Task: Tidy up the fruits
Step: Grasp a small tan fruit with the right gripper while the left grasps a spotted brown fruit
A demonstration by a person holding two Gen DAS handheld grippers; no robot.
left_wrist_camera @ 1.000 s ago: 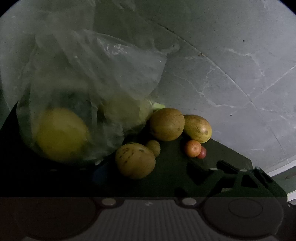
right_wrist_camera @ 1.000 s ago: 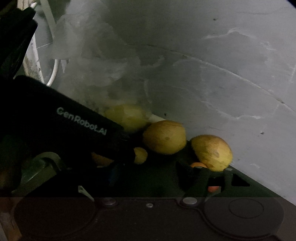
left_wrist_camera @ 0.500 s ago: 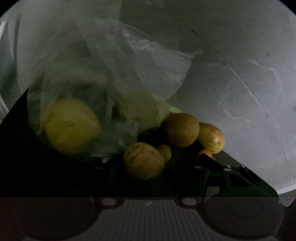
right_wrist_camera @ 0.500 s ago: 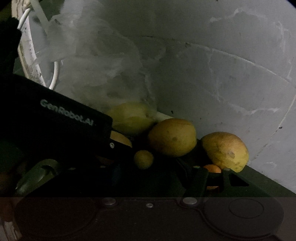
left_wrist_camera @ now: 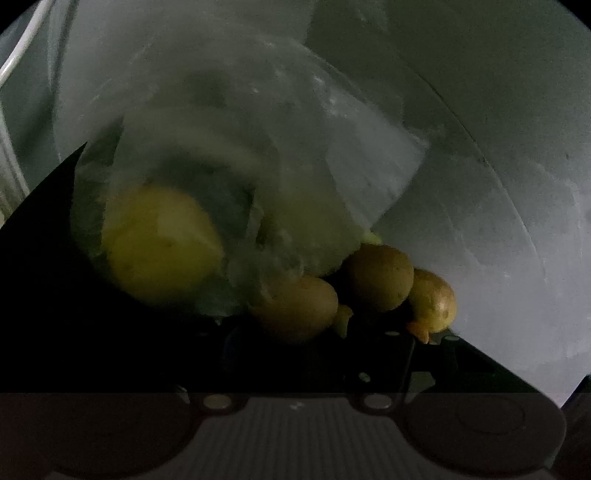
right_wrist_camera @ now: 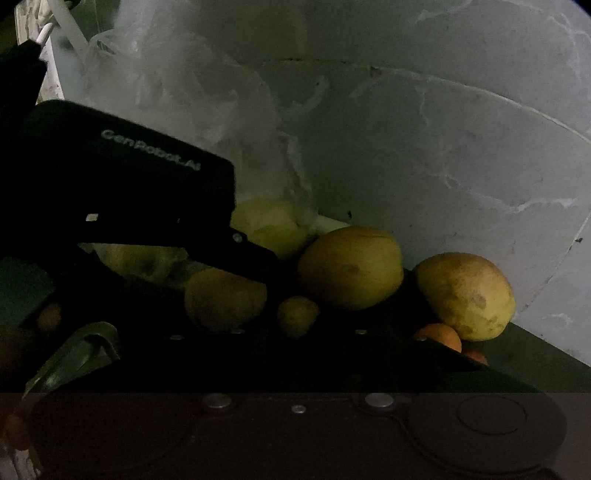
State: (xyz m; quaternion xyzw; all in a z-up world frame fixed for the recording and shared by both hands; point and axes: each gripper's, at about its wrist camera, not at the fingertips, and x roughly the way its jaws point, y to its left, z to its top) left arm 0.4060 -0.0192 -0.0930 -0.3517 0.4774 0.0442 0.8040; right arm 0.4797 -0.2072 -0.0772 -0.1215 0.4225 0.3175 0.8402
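Note:
A clear plastic bag (left_wrist_camera: 236,177) holds yellow-green fruits (left_wrist_camera: 159,236) and stands against the wall; it also shows in the right wrist view (right_wrist_camera: 177,96). Loose yellow-brown fruits lie to its right: one in front (left_wrist_camera: 295,306), a round one (left_wrist_camera: 380,277) and one at the far right (left_wrist_camera: 432,299), with a small orange fruit (left_wrist_camera: 419,326) beside it. In the right wrist view the same fruits show, the round one (right_wrist_camera: 351,266), the far right one (right_wrist_camera: 465,295) and a small one (right_wrist_camera: 297,315). The left gripper's black body (right_wrist_camera: 122,184) reaches in over the front fruit (right_wrist_camera: 225,299). Both grippers' fingers are too dark to read.
A grey marbled wall (left_wrist_camera: 498,129) stands right behind the fruits. The surface under them is dark green (right_wrist_camera: 517,354). A white cable (right_wrist_camera: 55,18) hangs at the upper left.
Both grippers have moved closer to the fruits and lower. The bag and fruits look larger, and the left gripper's body now covers more of the front fruit in the right wrist view.

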